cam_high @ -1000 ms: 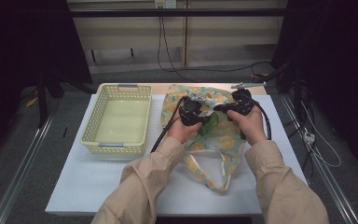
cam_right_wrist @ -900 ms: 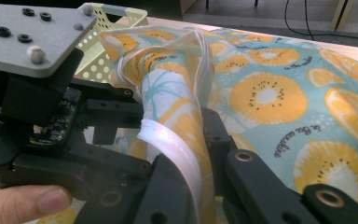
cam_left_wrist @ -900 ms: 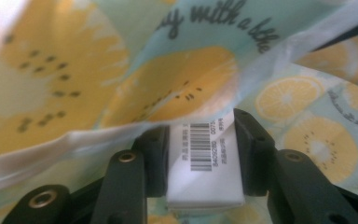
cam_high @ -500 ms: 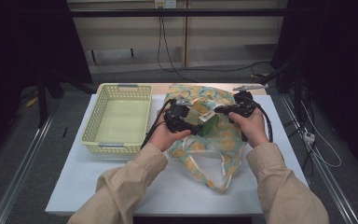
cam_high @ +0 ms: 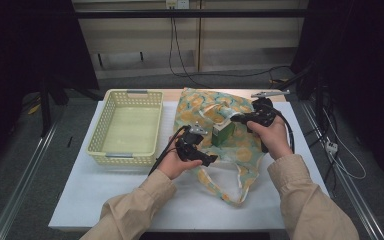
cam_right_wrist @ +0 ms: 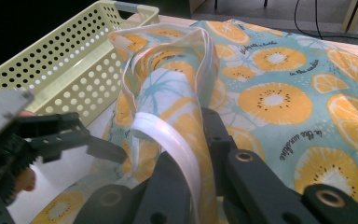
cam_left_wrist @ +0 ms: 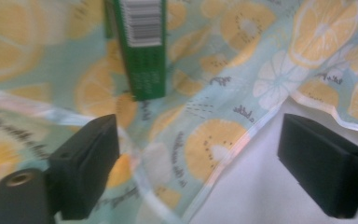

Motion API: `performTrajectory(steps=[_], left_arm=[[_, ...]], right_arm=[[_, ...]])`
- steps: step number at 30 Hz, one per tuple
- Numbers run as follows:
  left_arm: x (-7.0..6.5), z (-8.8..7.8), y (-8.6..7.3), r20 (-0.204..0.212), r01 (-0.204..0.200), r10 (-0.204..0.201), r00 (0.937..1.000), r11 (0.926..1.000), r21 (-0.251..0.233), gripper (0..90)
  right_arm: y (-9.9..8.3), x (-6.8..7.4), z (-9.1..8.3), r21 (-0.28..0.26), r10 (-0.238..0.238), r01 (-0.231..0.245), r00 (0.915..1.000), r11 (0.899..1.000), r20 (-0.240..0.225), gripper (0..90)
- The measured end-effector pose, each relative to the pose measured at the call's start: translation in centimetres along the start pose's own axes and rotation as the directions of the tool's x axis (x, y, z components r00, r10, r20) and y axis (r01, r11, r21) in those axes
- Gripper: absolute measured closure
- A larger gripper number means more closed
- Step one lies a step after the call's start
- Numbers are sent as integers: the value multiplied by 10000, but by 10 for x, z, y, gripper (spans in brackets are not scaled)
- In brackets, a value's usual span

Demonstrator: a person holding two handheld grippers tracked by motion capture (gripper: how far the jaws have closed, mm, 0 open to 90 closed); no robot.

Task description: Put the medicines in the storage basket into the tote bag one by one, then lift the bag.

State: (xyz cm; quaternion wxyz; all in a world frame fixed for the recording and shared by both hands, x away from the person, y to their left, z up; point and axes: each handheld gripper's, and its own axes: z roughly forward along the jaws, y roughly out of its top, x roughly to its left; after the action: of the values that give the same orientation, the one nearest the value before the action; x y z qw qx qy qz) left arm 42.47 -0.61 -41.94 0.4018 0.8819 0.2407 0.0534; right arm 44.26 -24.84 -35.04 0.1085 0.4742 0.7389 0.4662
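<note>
Left gripper view: left tongs [cam_left_wrist: 193, 172] spread, having just been opening, nothing between them; the green box [cam_left_wrist: 142, 46] stands dead ahead on the citrus-print bag [cam_left_wrist: 261, 70], long axis pointing away. Right tongs [cam_right_wrist: 193, 154] pinch the bag's white-edged rim, lifted off the worktop [cam_high: 130, 195].

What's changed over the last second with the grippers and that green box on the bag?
The left gripper drew back toward the person, its jaws having just been opening, letting go of the green box, which now lies on the fruit-print bag. The right gripper stayed shut on the bag's edge; the basket unmoved.
</note>
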Motion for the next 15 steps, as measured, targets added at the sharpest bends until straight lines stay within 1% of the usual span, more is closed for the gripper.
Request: performTrajectory(steps=[1, 3, 4, 5, 6, 7, 8, 9, 10, 11, 12, 13, 14, 15], left_arm=[[0, 4, 0, 87, -23, 24, 10000, 10000, -67, 123], [-1, 10, 0, 161, -230, 233, 9996, 9995, -202, 124], [-2, 14, -1, 216, -227, 233, 9995, 9994, -244, 122], [-2, 19, -2, 312, -189, 194, 9993, 9997, -176, 122], [-2, 23, -3, 274, -132, 134, 9995, 9999, -61, 132], [-1, 27, -5, 169, -203, 200, 9997, 9996, 187, 141], [-1, 30, -6, -153, -266, 272, 9995, 9988, 404, 151], [1, 33, -8, 27, -339, 338, 9994, 9986, 409, 168], [2, 35, -9, -37, -453, 455, 9990, 9978, 475, 209], [3, 35, -10, -188, -575, 589, 9981, 9960, 682, 282], [3, 36, -10, -306, -499, 521, 9982, 9966, 663, 355], [3, 36, -10, -181, -552, 566, 9982, 9960, 696, 418], [2, 36, -11, -185, -575, 592, 9981, 9950, 819, 493], [2, 36, -11, -227, -481, 500, 9985, 9958, 782, 534]], right_arm=[[0, 0, 0, 6, 11, -11, 10000, 10000, -29, 899], [0, 0, 1, -1, 32, -32, 10000, 10000, -22, 899], [0, 0, 1, 11, 29, -29, 10000, 10000, -45, 899], [0, 0, 2, 23, 16, -16, 10000, 10000, -47, 899], [0, 0, 2, 23, 30, -30, 10000, 10000, -46, 899], [0, -1, 3, 39, 51, -50, 10000, 10000, -66, 899], [0, -1, 3, 59, 48, -47, 10000, 10000, -68, 899], [0, -1, 3, 62, 49, -49, 10000, 10000, -65, 899], [0, -2, 3, 53, 51, -50, 10000, 10000, -72, 899], [0, -2, 3, 49, 69, -68, 9999, 10000, -94, 899], [0, -3, 3, 28, 86, -86, 9999, 10000, -86, 899], [0, -4, 3, 33, 97, -96, 9999, 9999, -100, 899], [-1, -4, 3, 17, 99, -99, 9999, 9999, -97, 899], [-1, -5, 2, -6, 149, -149, 9998, 9999, -95, 899]])
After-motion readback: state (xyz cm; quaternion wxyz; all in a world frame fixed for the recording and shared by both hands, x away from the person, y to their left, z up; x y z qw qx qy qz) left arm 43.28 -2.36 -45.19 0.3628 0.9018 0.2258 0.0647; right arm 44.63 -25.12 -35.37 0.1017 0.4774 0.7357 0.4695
